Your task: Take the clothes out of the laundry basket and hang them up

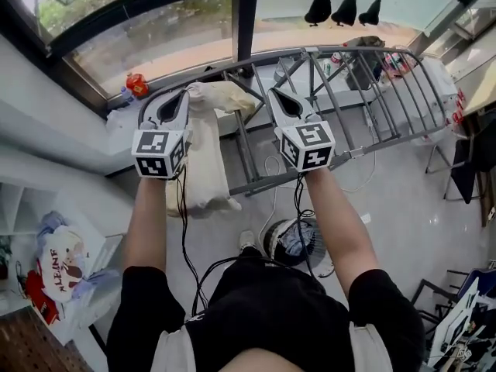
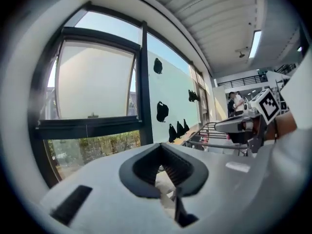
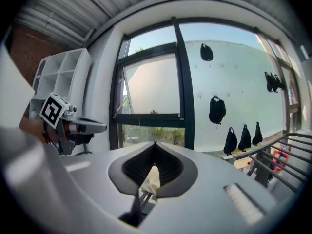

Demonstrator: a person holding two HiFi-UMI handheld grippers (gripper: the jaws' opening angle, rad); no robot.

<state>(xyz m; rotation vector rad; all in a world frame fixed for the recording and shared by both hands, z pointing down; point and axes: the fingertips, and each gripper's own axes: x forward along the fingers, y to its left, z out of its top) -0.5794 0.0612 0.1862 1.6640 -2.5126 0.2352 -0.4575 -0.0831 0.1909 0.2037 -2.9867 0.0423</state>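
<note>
At the far left, a printed bag (image 1: 58, 266) lies by the white shelves. The left gripper (image 1: 180, 99) is held up roughly level in front of the window. Its jaws are closed tip to tip, and nothing can be seen pinched between them. Just to its right, a cream cloth (image 1: 203, 157) is bunched over the left end of the rack (image 1: 353, 91) and hangs down long and limp below it. The cloth's top corner lies close beside the left gripper's tip, and whether the two touch cannot be told. The right gripper (image 1: 279, 98) is at the same height, a little apart from the cloth. Its jaws are also fully closed and empty, and a bit of the cream cloth shows through the hollow behind the tips. Below the right forearm, the basket (image 1: 291, 242) stands on the floor near the person's foot with dark clothes inside. The rack's grey bars run off to the right, and black bags (image 1: 345, 8) hang on the wall beyond.
</note>
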